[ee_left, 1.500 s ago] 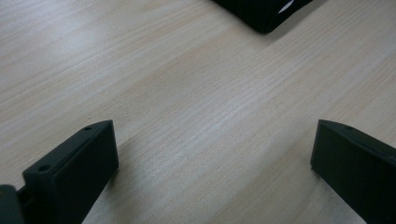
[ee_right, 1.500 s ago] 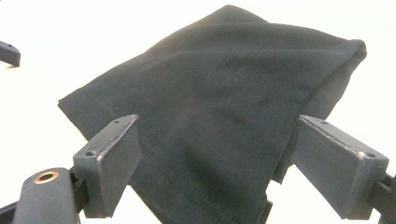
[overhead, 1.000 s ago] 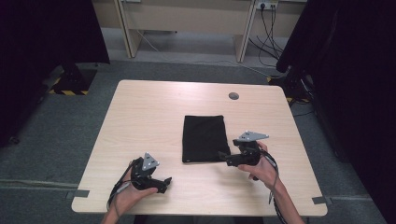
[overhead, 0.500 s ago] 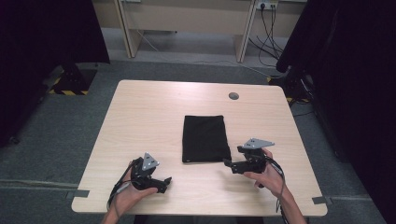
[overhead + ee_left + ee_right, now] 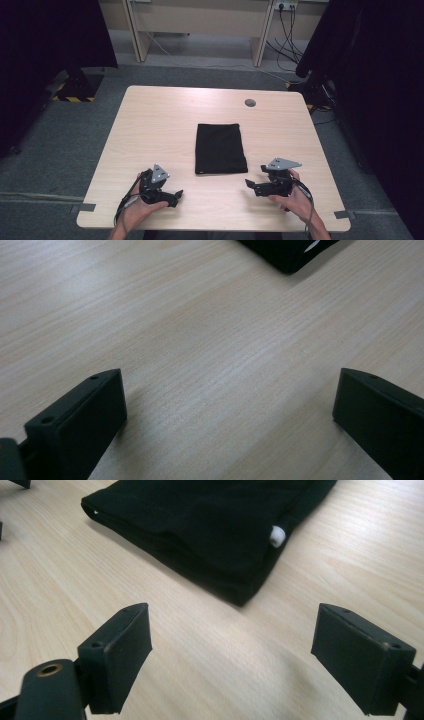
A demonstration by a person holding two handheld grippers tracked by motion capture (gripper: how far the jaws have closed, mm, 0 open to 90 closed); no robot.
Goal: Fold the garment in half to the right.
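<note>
A folded black cloth point(image 5: 220, 148) lies flat in the middle of the light wooden table point(image 5: 160, 130). In the right gripper view the folded black cloth point(image 5: 210, 525) shows a small white tag point(image 5: 276, 535) at its side fold. My right gripper point(image 5: 251, 186) rests low at the table's front right, open, jaws pointing left toward the cloth's near right corner, a short gap away. My left gripper point(image 5: 177, 195) sits at the front left, open, over bare wood. A corner of the cloth point(image 5: 290, 252) shows at the top of the left gripper view.
A round grey cable port point(image 5: 250, 103) is set in the table near its far right edge. Beyond the table stand a wooden desk frame point(image 5: 200, 20) and hanging cables point(image 5: 287, 25). Dark curtains point(image 5: 370, 75) flank both sides.
My right gripper has drawn back from the cloth's right edge toward the front of the table and lowered. The left gripper and the cloth have stayed put.
</note>
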